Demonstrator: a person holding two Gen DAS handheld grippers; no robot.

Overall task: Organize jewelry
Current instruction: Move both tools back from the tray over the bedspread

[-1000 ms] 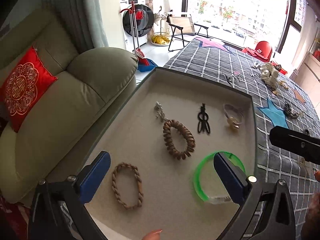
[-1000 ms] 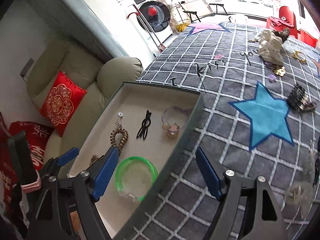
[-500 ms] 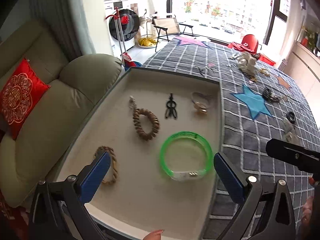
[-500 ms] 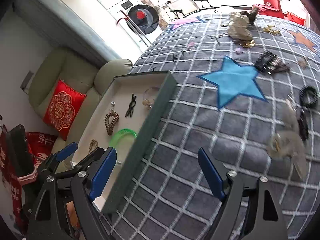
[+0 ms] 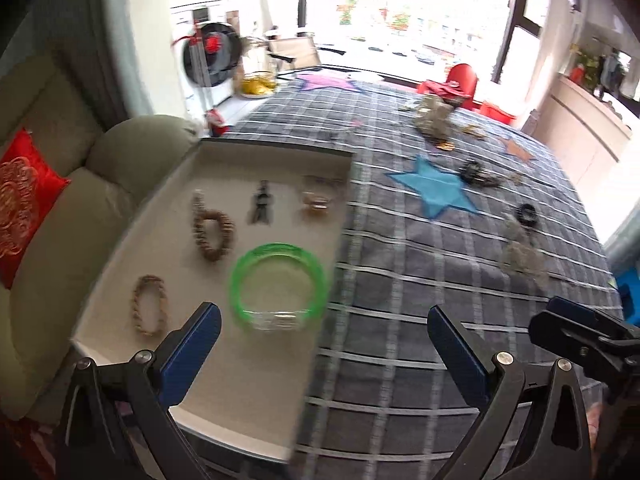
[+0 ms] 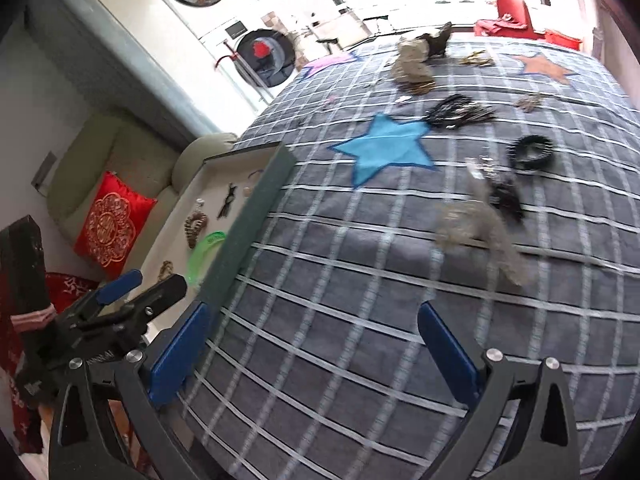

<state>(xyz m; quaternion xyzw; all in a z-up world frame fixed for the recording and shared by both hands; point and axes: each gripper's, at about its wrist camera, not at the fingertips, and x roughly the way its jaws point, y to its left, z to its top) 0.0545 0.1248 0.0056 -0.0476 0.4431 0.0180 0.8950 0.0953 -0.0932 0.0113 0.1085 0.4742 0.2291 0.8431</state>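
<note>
A: What is seen from the left wrist?
B: A shallow beige tray [image 5: 132, 240] is laid on a grey checked bedspread [image 5: 400, 280], with a translucent green plastic bangle [image 5: 278, 286] inside. The left gripper [image 5: 324, 344] is spread wide, empty.
A: And the right wrist?
B: The right gripper [image 6: 312, 344] is being opened over the bedspread, nothing between its fingers. A black ribbed hair tie [image 6: 532, 152] is left beyond a blue star patch [image 6: 384, 148].

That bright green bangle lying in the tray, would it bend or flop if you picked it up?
Probably not. The green bangle keeps an even, open ring shape in the tray, which suggests stiff plastic. Its glossy, see-through look hints that it may be slippery to pinch. Lying flat it should stay put, but set on edge it could roll.
</note>
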